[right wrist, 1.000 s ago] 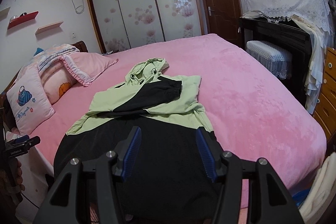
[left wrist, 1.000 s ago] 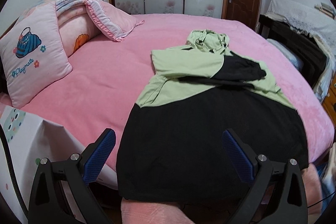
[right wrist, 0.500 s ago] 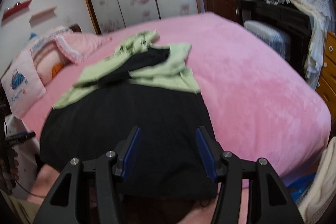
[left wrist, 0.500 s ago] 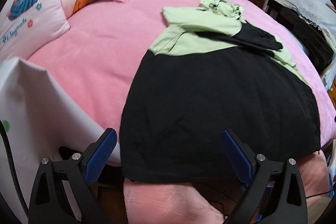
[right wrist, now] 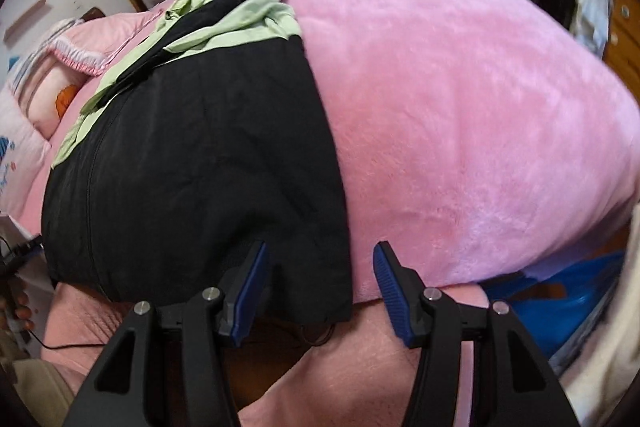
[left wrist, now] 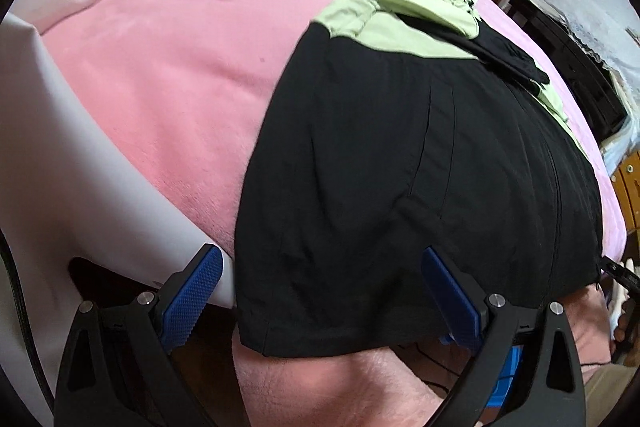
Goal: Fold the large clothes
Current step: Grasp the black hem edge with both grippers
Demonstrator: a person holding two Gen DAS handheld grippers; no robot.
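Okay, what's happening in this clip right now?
A person holds a gripper in each hand over a black and green hooded jacket spread on a pink bed, sleeves already folded in. The left gripper and right gripper are both open at the jacket's bottom hem, one at each corner. Neither has gripped the fabric yet.

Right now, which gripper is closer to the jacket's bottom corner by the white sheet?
Left. The left gripper hovers open right over that corner of the jacket; the right gripper hovers over the opposite bottom corner.
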